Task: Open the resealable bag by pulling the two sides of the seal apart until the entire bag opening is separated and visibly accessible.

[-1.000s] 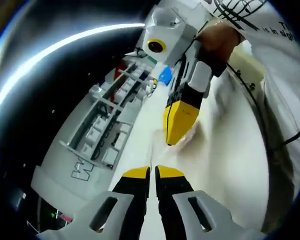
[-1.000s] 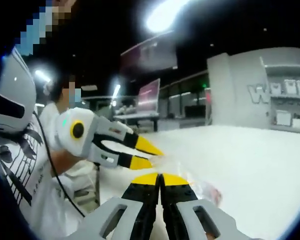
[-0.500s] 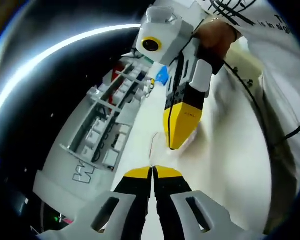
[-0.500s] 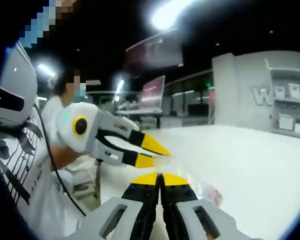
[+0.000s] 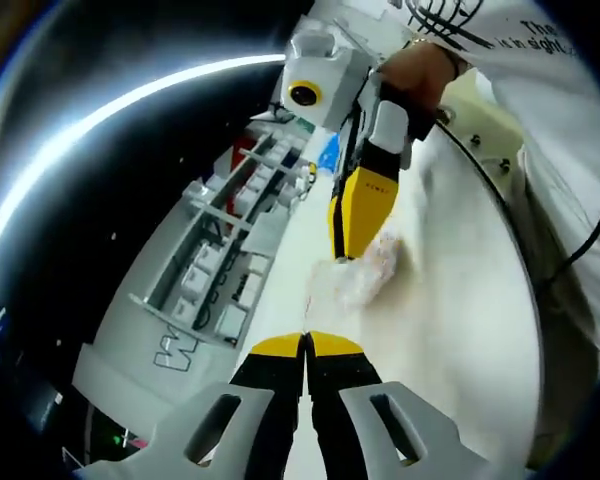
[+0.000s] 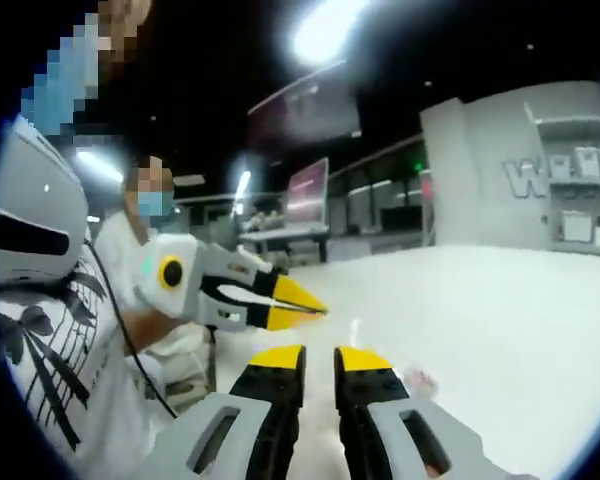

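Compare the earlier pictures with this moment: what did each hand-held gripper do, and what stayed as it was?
The right hand-held gripper parted its jaws, which were closed a second ago; whether it has let go of the bag cannot be told. The left hand-held gripper stayed shut on the bag's edge. The bag now shows bunched between them, above the white table.

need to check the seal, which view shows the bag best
The left gripper view: the bag lies crumpled on the white table, ahead of the left gripper, under the right gripper's yellow fingers. The right gripper view shows a faint clear bit with a pink spot.
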{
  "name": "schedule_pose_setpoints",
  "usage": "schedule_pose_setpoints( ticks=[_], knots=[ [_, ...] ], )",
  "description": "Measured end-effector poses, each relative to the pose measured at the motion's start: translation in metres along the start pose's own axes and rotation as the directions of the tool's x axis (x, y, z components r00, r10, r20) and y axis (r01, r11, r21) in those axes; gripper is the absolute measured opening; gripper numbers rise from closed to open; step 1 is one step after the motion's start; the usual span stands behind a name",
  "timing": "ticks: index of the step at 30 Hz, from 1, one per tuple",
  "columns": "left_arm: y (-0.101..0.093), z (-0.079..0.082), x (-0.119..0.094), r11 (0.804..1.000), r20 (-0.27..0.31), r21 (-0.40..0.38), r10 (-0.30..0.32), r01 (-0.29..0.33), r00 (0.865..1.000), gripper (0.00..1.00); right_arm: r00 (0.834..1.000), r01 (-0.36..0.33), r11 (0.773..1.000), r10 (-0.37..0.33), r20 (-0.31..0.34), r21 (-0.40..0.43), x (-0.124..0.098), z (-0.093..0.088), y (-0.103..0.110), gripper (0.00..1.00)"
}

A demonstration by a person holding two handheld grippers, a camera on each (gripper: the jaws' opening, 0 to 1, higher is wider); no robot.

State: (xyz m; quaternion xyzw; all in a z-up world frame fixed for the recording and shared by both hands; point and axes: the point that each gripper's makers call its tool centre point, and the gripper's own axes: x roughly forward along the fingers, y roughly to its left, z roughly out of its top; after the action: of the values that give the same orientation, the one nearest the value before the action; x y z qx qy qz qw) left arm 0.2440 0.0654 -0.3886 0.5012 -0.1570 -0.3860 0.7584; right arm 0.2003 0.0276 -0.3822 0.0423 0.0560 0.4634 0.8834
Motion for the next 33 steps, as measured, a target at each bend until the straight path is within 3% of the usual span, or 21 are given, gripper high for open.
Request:
schedule_pose_setpoints(
  ticks=[5, 8, 11, 13, 16, 19, 21, 23, 26, 28, 33],
  knots=[
    [-0.012, -0.004, 0.000, 1.000, 0.007, 0.002, -0.028, 0.028, 1.000, 0.01, 0.996, -0.017, 0.992, 0.005, 0.093, 0.127, -0.009, 0.021, -0.013, 0.02],
    [-0.014, -0.007, -0.004, 0.999, -0.010, 0.018, -0.033, 0.033, 0.999, 0.01, 0.994, -0.059, 0.994, 0.049, 0.094, 0.097, -0.011, 0.025, -0.013, 0.02],
    [-0.008, -0.006, -0.015, 0.998, 0.017, -0.057, -0.020, 0.021, 1.000, 0.01, 0.998, -0.042, 0.998, 0.040, 0.055, 0.036, -0.007, 0.021, -0.013, 0.04],
    [-0.002, -0.006, -0.017, 0.998, 0.015, -0.063, 0.000, 0.001, 1.000, 0.01, 0.998, -0.047, 0.999, 0.047, 0.043, 0.001, -0.002, 0.021, -0.010, 0.05],
    [0.005, -0.003, -0.020, 0.997, 0.025, -0.075, 0.027, -0.025, 0.999, 0.01, 0.996, -0.086, 0.996, 0.086, 0.017, -0.028, 0.008, 0.020, 0.002, 0.05],
    [0.008, -0.005, -0.024, 0.997, 0.009, -0.058, 0.041, -0.041, 0.999, 0.01, 0.989, -0.140, 0.988, 0.136, -0.060, -0.059, 0.013, 0.013, 0.012, 0.04],
    [0.008, -0.009, -0.028, 0.998, -0.004, -0.042, 0.042, -0.042, 0.999, 0.01, 0.980, -0.166, 0.980, 0.152, -0.131, -0.109, 0.015, 0.005, 0.017, 0.09],
    [0.006, -0.013, -0.033, 0.997, -0.015, -0.064, 0.031, -0.032, 0.999, 0.01, 0.969, -0.169, 0.969, 0.131, -0.207, -0.181, 0.017, -0.004, 0.020, 0.23],
    [0.006, -0.017, -0.037, 0.992, -0.021, -0.120, 0.037, -0.039, 0.999, 0.01, 0.950, -0.195, 0.927, 0.098, -0.296, -0.320, 0.020, -0.018, 0.023, 0.20],
    [0.007, -0.018, -0.038, 0.991, -0.028, -0.129, 0.042, -0.045, 0.999, 0.01, 0.939, -0.201, 0.887, 0.054, -0.339, -0.416, 0.023, -0.025, 0.023, 0.20],
    [0.006, -0.023, -0.041, 0.989, -0.049, -0.143, 0.036, -0.043, 0.998, 0.01, 0.901, -0.256, 0.758, -0.038, -0.431, -0.600, 0.025, -0.041, 0.025, 0.16]
  ],
)
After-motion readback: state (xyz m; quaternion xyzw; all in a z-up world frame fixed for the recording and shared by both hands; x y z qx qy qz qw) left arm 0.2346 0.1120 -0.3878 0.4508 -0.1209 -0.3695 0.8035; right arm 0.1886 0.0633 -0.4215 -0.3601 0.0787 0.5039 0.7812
